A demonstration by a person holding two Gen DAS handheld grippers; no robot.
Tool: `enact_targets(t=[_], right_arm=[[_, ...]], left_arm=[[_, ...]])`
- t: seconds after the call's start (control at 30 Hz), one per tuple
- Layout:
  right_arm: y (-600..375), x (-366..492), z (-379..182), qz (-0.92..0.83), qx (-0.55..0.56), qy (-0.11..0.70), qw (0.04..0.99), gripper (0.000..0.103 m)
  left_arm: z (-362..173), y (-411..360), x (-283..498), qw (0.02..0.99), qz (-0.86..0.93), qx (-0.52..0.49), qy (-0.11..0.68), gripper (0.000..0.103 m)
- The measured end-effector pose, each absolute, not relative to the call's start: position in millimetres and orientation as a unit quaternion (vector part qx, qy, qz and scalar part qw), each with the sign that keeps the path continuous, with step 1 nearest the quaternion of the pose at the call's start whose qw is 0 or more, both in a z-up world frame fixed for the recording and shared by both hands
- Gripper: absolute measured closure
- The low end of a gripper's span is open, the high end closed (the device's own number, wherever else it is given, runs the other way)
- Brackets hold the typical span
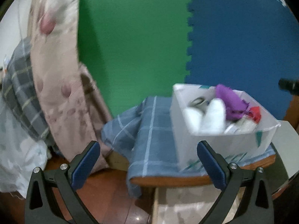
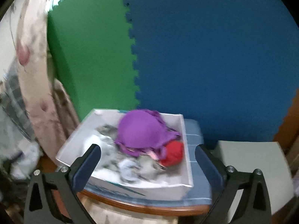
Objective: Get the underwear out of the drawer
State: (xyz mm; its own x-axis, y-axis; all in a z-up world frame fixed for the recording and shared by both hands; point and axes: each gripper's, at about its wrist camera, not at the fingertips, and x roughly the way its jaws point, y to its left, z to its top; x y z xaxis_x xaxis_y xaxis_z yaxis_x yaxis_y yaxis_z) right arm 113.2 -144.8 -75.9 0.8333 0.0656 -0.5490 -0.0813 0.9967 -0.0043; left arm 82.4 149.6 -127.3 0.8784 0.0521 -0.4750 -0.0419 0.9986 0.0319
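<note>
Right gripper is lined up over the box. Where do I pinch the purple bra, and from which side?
Pinch the frilled near edge of the purple bra, coming from above. It sits on top of the pile in the white box, and the domed cup looks too wide and smooth for the open right gripper.

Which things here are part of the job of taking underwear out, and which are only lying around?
Part of the job:
white box
purple bra
red garment
left gripper, open
right gripper, open

Just lying about:
checked blue cloth
floral quilt
green mat
blue mat
</note>
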Motion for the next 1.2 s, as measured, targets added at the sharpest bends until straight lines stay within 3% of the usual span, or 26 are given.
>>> enact_targets(t=[0.2, 0.43, 1.2], right_arm=[[-150, 111, -84, 0.002, -0.039, 0.307, 0.951, 0.000], [-163, 88, -76, -0.018, -0.041, 0.286, 0.957, 0.000], [-179, 71, -72, -0.001, -0.014, 0.284, 0.959, 0.000]], left_arm=[[-92, 74, 116, 0.947, 0.021, 0.054, 0.316, 0.000], [-72, 31, 108, 0.947, 0.023, 0.064, 0.314, 0.000], [-62, 10, 100, 0.949, 0.011, 0.061, 0.310, 0.000]])
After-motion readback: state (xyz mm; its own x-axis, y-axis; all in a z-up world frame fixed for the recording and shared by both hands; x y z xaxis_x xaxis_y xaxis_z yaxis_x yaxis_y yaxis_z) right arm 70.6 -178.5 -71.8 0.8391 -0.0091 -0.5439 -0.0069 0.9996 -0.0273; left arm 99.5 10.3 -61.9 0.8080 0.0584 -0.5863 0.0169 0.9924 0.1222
